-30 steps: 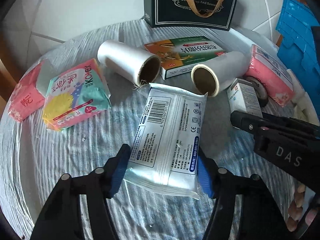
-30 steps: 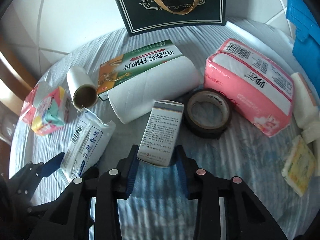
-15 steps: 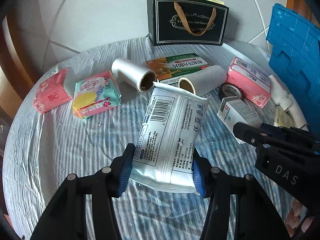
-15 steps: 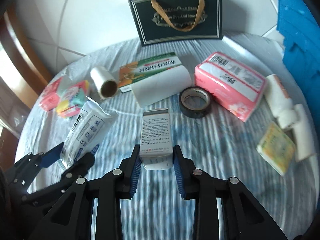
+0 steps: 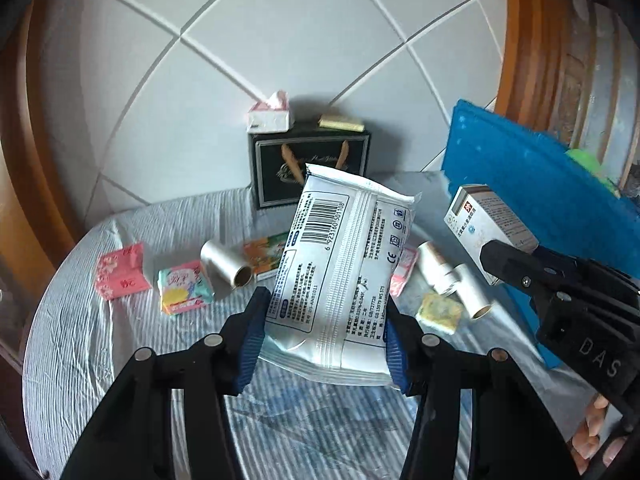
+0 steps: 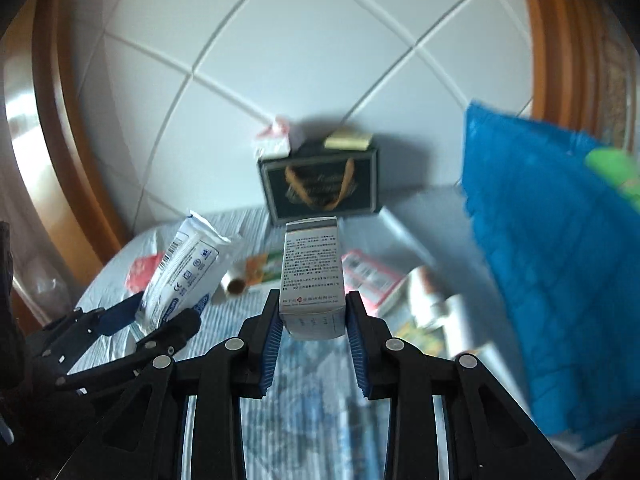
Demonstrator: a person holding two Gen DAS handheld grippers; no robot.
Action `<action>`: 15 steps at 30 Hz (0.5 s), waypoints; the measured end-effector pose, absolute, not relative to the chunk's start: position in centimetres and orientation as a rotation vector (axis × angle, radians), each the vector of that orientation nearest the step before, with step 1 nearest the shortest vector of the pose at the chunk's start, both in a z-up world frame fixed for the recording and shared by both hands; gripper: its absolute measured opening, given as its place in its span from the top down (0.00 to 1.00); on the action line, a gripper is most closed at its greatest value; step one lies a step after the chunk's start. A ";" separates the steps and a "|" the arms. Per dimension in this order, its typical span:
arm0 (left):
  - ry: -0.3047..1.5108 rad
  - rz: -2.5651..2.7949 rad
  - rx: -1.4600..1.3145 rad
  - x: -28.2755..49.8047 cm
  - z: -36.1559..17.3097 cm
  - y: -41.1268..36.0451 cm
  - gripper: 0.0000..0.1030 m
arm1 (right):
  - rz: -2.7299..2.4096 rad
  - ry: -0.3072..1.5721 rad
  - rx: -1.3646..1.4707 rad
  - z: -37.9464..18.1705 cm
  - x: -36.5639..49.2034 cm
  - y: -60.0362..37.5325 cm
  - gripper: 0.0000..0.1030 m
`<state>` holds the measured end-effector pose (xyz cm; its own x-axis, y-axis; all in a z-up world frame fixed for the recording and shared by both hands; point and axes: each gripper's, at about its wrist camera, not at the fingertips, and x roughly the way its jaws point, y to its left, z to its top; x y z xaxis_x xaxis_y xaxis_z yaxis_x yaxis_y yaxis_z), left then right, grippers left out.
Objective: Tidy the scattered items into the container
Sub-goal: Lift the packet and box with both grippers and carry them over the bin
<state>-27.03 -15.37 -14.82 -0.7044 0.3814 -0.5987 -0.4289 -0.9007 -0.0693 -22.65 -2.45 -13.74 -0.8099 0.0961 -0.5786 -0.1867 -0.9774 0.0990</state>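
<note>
Round desk [image 5: 100,360] with striped cloth filled the lower part of both views, tiled wall behind. Blue container [image 5: 540,200] stood at the right edge of the desk, something green [image 6: 612,168] poking above its rim. Dark gift bag [image 5: 276,168] with tan handles stood at the back against the wall, a small tissue box [image 5: 268,116] and a yellow pack [image 5: 340,122] sitting on top of it.

Left claw [image 5: 320,340] pinched a white wipes pack [image 5: 340,264] by its lower end, barcode side facing the camera, pack raised off the desk and tilted up. Right claw [image 6: 312,332] pinched a small white medicine box [image 6: 312,272] upright between its blue pads, also held above the desk, just left of the blue container.

Left on the cloth: pink pack [image 5: 120,276] far left, teal-yellow pad pack [image 5: 184,292] just beside it, silver film roll [image 5: 228,266] lying on its side, green-orange box [image 5: 264,256] partly hidden behind the wipes pack. Right of the wipes pack: white rolls [image 5: 452,280] lying near the container, a small yellow sachet [image 5: 438,312] in front of them. Right view blurred toward the edges; small items there hard to tell.
</note>
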 end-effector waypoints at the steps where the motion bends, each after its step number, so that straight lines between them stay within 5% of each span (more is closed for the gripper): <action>1: 0.101 2.547 -0.843 -26.3 -13.7 -14.4 0.50 | 2.843 0.218 -0.850 -12.3 -21.5 -1.5 0.71; 15: 0.073 2.464 -0.528 -15.4 -3.6 9.1 0.50 | 2.752 0.050 -0.443 -1.2 -6.7 20.0 0.70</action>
<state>-15.40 9.14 -3.59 -0.7342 0.5572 -0.3880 -0.5792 -0.8121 -0.0703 -6.72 19.96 -1.16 -0.8892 0.3367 -0.3099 -0.3476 -0.9374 -0.0210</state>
